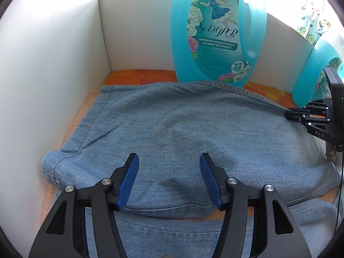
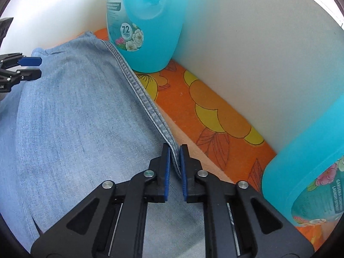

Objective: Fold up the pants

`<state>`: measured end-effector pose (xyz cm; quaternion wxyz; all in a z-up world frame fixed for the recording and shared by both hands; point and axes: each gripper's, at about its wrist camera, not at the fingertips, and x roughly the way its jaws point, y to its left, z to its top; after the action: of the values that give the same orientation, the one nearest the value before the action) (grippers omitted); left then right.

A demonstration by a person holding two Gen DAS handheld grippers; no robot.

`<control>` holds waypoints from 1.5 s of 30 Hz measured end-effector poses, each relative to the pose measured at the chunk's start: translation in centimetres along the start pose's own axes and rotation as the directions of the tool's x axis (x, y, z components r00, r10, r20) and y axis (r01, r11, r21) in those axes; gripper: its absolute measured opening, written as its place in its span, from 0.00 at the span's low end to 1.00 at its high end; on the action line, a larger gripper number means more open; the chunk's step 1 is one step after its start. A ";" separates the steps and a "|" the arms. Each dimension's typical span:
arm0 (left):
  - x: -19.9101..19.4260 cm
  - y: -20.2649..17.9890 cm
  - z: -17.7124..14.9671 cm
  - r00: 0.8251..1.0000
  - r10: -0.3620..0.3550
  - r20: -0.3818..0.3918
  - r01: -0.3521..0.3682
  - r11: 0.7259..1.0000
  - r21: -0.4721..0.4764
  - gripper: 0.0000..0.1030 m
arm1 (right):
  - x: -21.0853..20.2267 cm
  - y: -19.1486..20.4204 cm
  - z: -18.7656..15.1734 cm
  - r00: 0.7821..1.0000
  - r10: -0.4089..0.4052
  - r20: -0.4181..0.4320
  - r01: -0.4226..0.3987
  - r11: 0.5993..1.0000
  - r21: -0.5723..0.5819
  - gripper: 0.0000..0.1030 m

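Light blue denim pants (image 1: pixel 172 118) lie folded on an orange flowered cloth (image 2: pixel 215 107). In the left wrist view my left gripper (image 1: pixel 168 161) stands open just above the near fold of the denim, its blue pads apart and nothing pinched between them. My right gripper (image 2: pixel 175 148) is shut on the stitched hem of the pants (image 2: pixel 148 105) at the right edge. The same gripper (image 1: pixel 289 115) shows at the far right of the left wrist view, gripping that seam. At the left rim of the right wrist view the left gripper (image 2: pixel 40 67) is seen side-on.
White walls (image 1: pixel 53 64) close in the left and back. A tall blue detergent bottle (image 1: pixel 215 32) stands at the back against the pants' far edge. A second bottle (image 2: pixel 301 161) stands close to the right of my right gripper.
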<state>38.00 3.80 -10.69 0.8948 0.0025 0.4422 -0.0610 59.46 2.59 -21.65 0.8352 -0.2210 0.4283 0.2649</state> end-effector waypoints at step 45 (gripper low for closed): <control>5.3 1.8 2.8 0.992 -0.086 -0.092 0.035 0.890 -0.455 0.08 | -11.9 15.7 -8.2 0.981 -0.007 0.192 0.045 0.980 -0.193 0.06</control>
<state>43.61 4.86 -13.30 0.8427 -0.2163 0.4927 0.0159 38.78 6.62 -18.32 0.8498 -0.2817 0.3152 0.3148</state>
